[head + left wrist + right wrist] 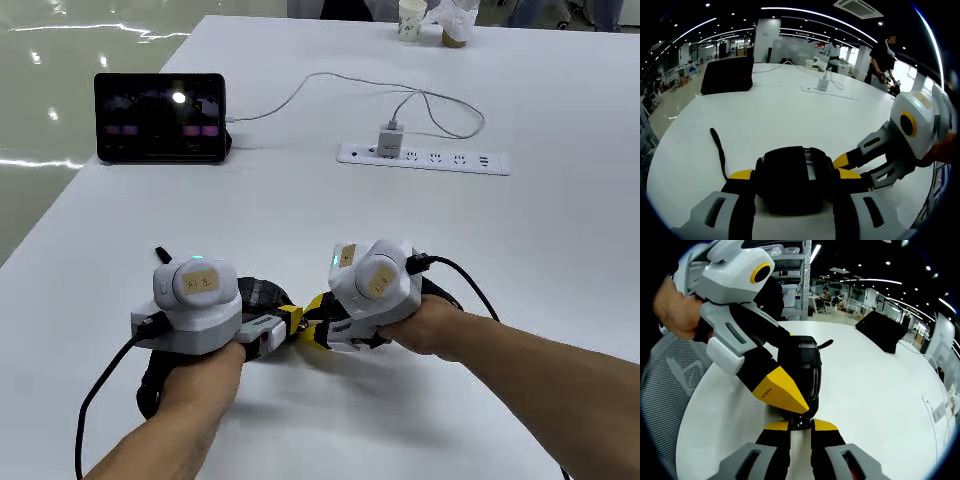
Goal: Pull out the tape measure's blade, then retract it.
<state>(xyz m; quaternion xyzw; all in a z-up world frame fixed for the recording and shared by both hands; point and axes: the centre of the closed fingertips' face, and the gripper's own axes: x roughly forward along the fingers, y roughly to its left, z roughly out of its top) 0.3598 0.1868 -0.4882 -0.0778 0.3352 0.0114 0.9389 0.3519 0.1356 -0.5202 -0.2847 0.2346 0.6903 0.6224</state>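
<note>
White tabletop (520,260) carried the work, with both grippers brought together near its front edge. The black tape measure (790,192) sat on the surface, clamped across its case between the yellow-tipped jaws of the left gripper (794,175), one jaw on each side. Its black wrist strap (717,149) trailed away over the tabletop to the left in the left gripper view.

The right gripper (800,426) faced the case from the opposite side. Its jaws were drawn almost together, nipping a small dark tab at the lower front edge of the tape measure, their yellow tips touching the case. Whether that tab was the blade's hook could not be told. In the right gripper view the left gripper's yellow tip lay against the side of the case.

In the head view the two grippers met tip to tip, each held in a hand with a black cord running off behind it. Well beyond them stood a dark tablet (160,117), and to its right lay a white power strip (422,157) with a charger (390,137) plugged in.
</note>
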